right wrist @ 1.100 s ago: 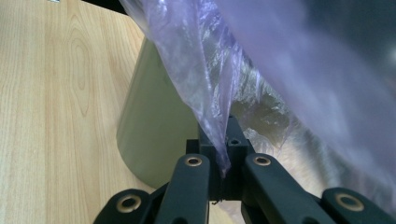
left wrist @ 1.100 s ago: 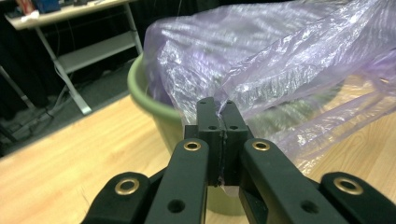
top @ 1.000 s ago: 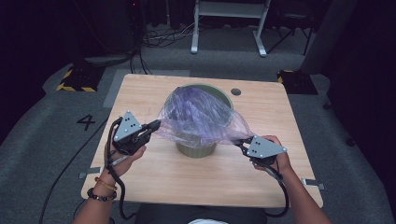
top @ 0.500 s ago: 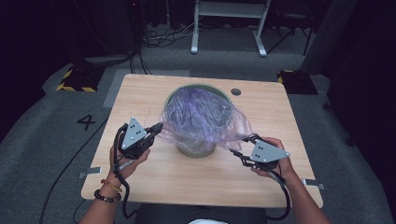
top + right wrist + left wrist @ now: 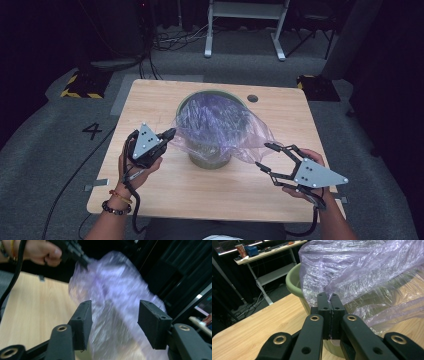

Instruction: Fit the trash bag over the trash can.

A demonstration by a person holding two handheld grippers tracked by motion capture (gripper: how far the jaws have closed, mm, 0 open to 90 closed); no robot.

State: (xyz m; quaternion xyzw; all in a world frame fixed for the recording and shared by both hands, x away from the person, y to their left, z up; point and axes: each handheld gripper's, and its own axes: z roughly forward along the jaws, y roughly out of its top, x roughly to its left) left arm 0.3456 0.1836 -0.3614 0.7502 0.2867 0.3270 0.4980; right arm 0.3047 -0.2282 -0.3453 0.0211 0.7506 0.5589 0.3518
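A green bucket (image 5: pixel 210 160) stands in the middle of the wooden table (image 5: pixel 165 100), with a thin purple plastic bag (image 5: pixel 220 122) draped over its mouth. My left gripper (image 5: pixel 172 132) is shut on the bag's left edge; in the left gripper view the film (image 5: pixel 362 270) is pinched between the closed pads (image 5: pixel 330 296) beside the bucket rim (image 5: pixel 293 282). My right gripper (image 5: pixel 261 155) hovers off the bag's right corner. Its jaws have just been opening and now stand wide, pressing on nothing. The right gripper view is blurred, with the bag (image 5: pixel 112 290) beyond the open jaws (image 5: pixel 113 322).
A round cable hole (image 5: pixel 252 98) sits near the table's far right. Behind the table are a white metal frame (image 5: pixel 245 25), floor cables and a yellow-black striped base (image 5: pixel 80 85). A "4" (image 5: pixel 92 131) marks the floor at left.
The right gripper let go of the bag's right corner, opened, and drew back to the right and toward the person. The freed corner went slack. The left gripper kept its pinch.
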